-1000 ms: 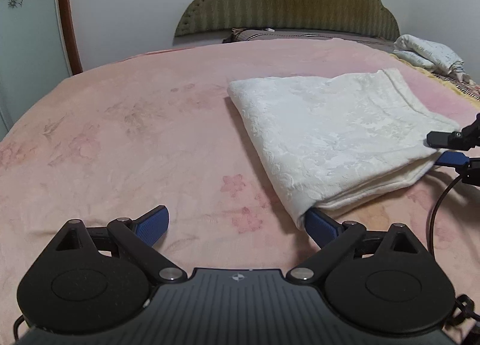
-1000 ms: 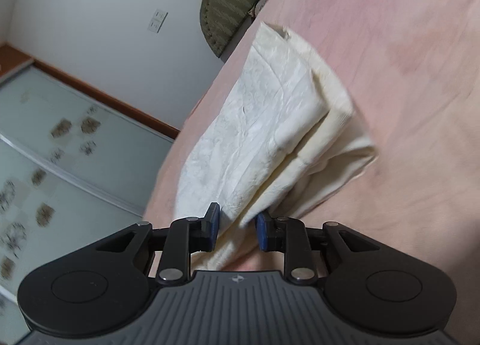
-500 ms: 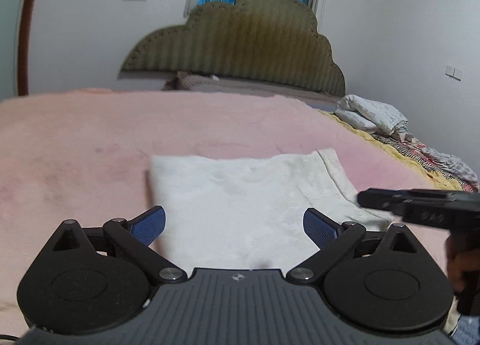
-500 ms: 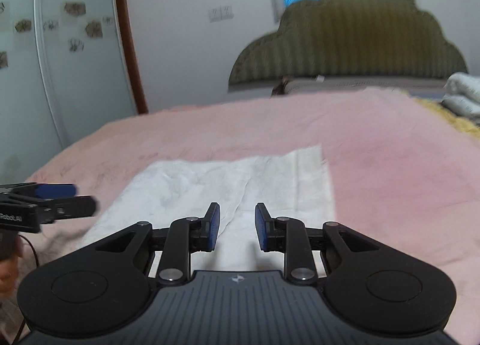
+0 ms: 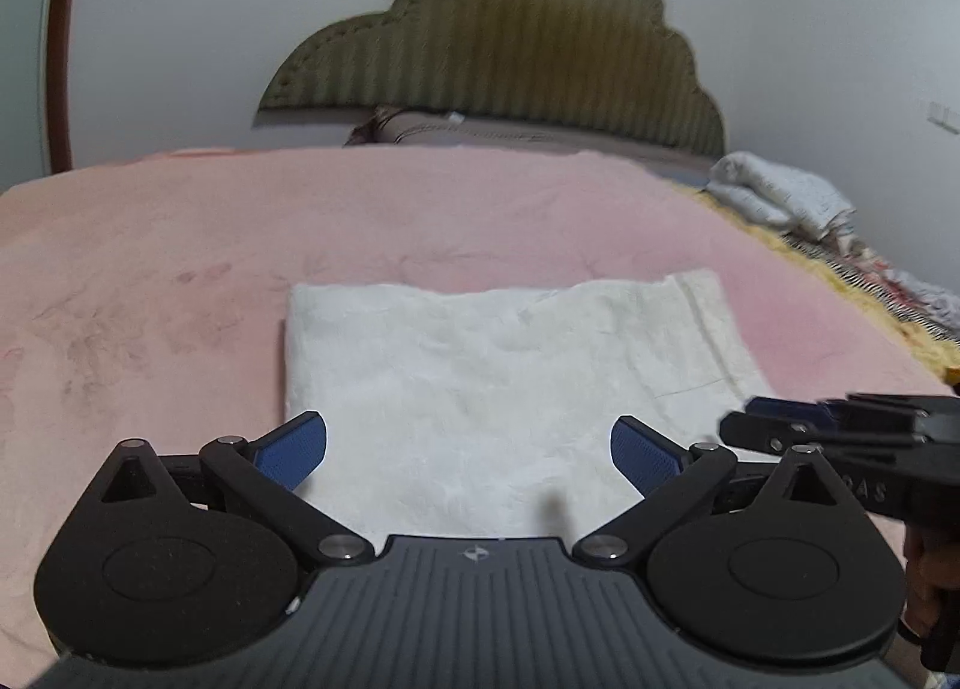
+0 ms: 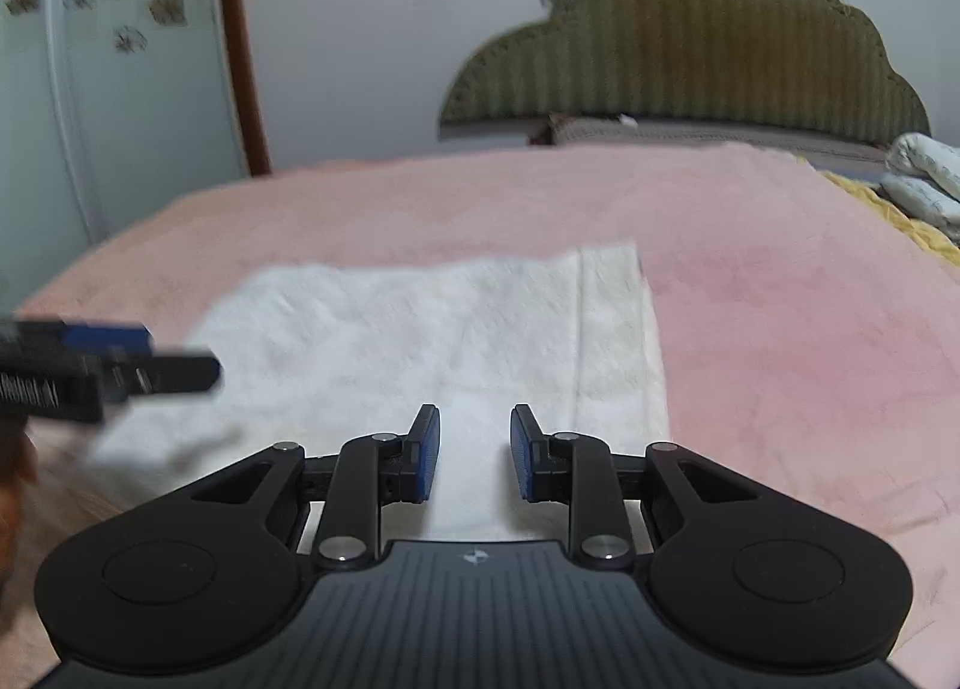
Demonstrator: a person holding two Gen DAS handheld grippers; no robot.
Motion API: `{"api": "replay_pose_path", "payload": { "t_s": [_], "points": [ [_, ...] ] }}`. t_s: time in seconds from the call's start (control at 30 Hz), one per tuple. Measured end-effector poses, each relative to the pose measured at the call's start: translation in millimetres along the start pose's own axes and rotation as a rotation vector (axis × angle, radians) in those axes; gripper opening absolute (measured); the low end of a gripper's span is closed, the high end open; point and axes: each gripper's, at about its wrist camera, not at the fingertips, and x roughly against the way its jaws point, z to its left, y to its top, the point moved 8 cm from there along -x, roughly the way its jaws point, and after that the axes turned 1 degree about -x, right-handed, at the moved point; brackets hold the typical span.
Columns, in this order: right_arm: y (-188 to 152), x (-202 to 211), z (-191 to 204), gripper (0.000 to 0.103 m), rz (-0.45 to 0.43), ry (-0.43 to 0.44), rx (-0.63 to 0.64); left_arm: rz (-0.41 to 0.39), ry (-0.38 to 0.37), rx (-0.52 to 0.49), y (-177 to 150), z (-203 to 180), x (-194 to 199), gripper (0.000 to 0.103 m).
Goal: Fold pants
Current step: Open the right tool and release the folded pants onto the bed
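The white pants [image 5: 498, 371] lie folded into a flat rectangle on the pink bedspread [image 5: 180, 269]; they also show in the right wrist view [image 6: 420, 329]. My left gripper [image 5: 468, 452] is wide open and empty, held above the near edge of the pants. My right gripper [image 6: 474, 452] is partly open with a narrow gap and holds nothing, above the near right part of the pants. Each gripper appears at the side of the other's view: the right one [image 5: 840, 425] and the left one [image 6: 108, 371].
A green scalloped headboard [image 5: 498, 47] stands at the far end of the bed. A bundle of white patterned bedding [image 5: 780, 197] lies at the far right on a yellow blanket [image 5: 840, 275]. A wardrobe with sliding panels [image 6: 90, 89] stands to the left.
My right gripper let go of the pants' edge and both grippers pulled back and rose level. The pants now lie flat as a folded rectangle.
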Motion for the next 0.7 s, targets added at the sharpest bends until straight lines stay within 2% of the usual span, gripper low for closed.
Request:
{"api": "replay_pose_path", "payload": {
  "t_s": [0.07, 0.13, 0.3, 0.7],
  "points": [
    [-9, -3, -5, 0.024, 0.012, 0.003, -0.008, 0.070, 0.018, -0.010, -8, 0, -15, 0.102],
    [-8, -1, -6, 0.024, 0.006, 0.007, -0.022, 0.103, 0.039, -0.027, -16, 0, -25, 0.103],
    [-1, 7, -6, 0.025, -0.017, 0.004, -0.033, 0.073, 0.078, -0.107, -19, -7, -25, 0.103],
    [-8, 1, -4, 0.024, 0.007, 0.006, 0.024, 0.073, 0.101, -0.117, -20, -11, -26, 0.103]
  ]
}}
